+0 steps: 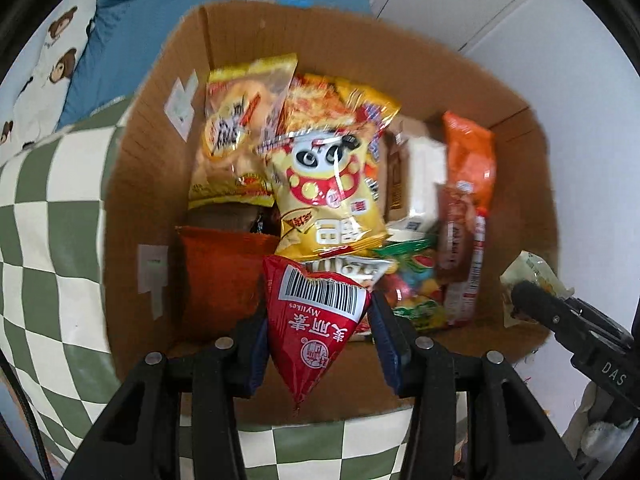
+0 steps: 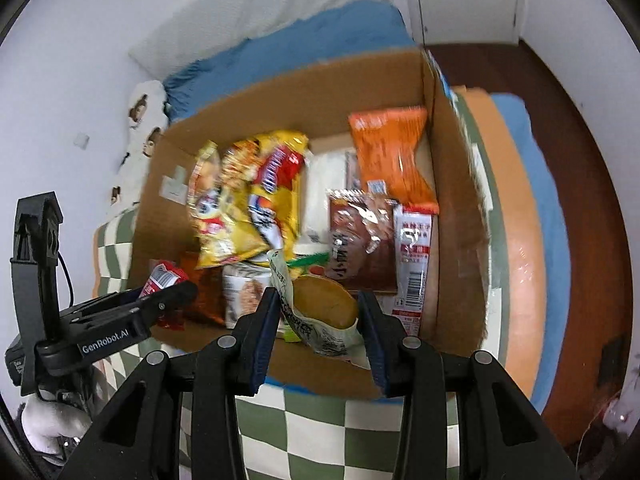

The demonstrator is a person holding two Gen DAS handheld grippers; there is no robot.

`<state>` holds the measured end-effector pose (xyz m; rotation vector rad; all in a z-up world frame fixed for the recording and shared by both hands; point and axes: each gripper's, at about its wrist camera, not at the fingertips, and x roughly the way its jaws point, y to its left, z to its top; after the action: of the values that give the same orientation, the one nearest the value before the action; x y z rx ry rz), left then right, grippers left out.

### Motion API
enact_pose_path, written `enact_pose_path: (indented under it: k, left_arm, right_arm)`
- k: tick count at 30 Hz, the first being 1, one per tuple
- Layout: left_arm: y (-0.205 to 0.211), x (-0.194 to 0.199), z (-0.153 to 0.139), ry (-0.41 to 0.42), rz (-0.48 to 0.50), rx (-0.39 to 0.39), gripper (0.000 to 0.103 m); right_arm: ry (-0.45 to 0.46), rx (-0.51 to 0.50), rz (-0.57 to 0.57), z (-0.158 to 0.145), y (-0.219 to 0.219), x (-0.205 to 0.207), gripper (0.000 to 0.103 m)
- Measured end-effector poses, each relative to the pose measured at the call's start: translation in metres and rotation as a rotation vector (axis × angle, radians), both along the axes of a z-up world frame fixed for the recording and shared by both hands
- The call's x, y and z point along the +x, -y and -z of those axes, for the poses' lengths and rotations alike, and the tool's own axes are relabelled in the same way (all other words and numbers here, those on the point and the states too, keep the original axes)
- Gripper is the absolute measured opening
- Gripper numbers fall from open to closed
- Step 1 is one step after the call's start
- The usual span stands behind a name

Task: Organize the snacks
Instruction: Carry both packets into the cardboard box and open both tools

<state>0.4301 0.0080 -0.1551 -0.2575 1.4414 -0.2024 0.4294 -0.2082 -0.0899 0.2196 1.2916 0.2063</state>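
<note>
An open cardboard box [image 1: 136,184] holds several snack packs. My left gripper [image 1: 318,312] is shut on a red triangular snack packet [image 1: 316,320] and holds it over the box's near edge; the packet also shows in the right wrist view [image 2: 162,276]. My right gripper [image 2: 318,312] is shut on a clear-wrapped round brown pastry [image 2: 324,304] and holds it over the box's near side [image 2: 320,372]. In the box lie yellow chip bags [image 1: 328,184], an orange pack [image 1: 470,160], a brown wrapped cake [image 2: 360,240] and a white box [image 1: 424,176].
The box stands on a green and white checkered cloth [image 1: 48,208]. A blue blanket [image 1: 132,40] and a bear-print pillow [image 1: 48,64] lie behind it. A white wall is at the right in the left wrist view. A dark wooden floor [image 2: 580,160] lies to the right.
</note>
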Motion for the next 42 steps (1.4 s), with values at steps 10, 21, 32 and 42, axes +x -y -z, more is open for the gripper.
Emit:
enact_pose_path:
  k: [10, 21, 32, 42]
  left_arm:
    - [0.009, -0.001, 0.008, 0.002, 0.001, 0.11, 0.093]
    - [-0.001, -0.013, -0.025, 0.109, -0.055, 0.195, 0.093]
    - [0.005, -0.034, -0.057, 0.243, -0.054, 0.221, 0.093]
    - [0.008, -0.098, -0.115, 0.404, -0.08, 0.209, 0.093]
  right_arm:
    - [-0.095, -0.089, -0.022, 0.03, 0.003, 0.009, 0.099]
    - [0.023, -0.239, -0.016, 0.005, 0.001, 0.0, 0.099]
    - [0.093, -0.236, 0.033, -0.008, 0.002, -0.025, 0.099]
    - [0.268, -0.246, 0.035, -0.066, 0.0, -0.084, 0.099]
